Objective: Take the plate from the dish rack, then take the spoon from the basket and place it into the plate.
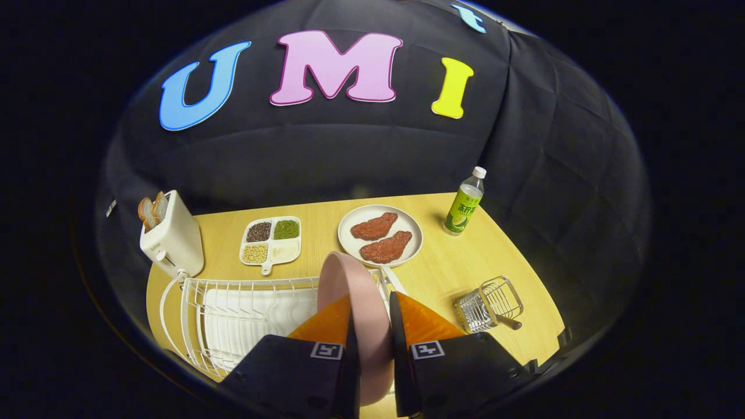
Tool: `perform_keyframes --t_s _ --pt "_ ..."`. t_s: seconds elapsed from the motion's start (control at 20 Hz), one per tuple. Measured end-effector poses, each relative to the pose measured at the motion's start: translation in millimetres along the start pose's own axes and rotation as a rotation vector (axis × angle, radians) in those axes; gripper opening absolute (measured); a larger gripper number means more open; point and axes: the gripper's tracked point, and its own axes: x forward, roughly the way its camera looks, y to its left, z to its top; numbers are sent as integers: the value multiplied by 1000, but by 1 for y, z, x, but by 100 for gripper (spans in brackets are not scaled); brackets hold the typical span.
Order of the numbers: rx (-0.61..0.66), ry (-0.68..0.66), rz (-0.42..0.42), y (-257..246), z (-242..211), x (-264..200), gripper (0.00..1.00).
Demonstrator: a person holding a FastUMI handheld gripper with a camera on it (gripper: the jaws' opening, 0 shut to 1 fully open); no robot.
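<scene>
The gripper (372, 326) has its jaws pinching a round pink plate (352, 291), one finger on each face of it. The plate stands on its edge between the two fingers, and its upper rim rises ahead of them. It is above the right end of the white wire dish rack (233, 314); whether it touches the rack wires I cannot tell, because the fingers hide its lower part.

The rack sits on the light wooden desk (465, 273), with a white drip tray under its wires. To the right of the fingers lies a small metal wire basket (489, 304), tipped on its side. A dark handle (511, 323) sticks out of the basket at its near side, probably the spoon, but the bowl of it is hidden.

Beyond the pink plate there is a round white plate (413, 230) carrying two brown-red pieces of meat (381, 237). Left of it stands a white tray with four compartments (272, 240) holding dark, green and pale beans. Further left, at the desk corner, is a white toaster (171, 238) with slices of toasted bread (152, 210) in its slots. At the far right of the desk a green plastic bottle with a white cap (464, 201) stands upright.
</scene>
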Motion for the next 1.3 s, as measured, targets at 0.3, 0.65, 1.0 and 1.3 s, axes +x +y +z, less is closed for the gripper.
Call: perform_keyframes --t_s 0.3,0.65,1.0,1.3 --pt "-3 15 -4 2 -6 -5 27" --pt "-190 -83 -21 24 7 -24 27" --pt "-87 -54 125 14 8 -34 21" --pt "2 40 274 -11 -30 -46 16"
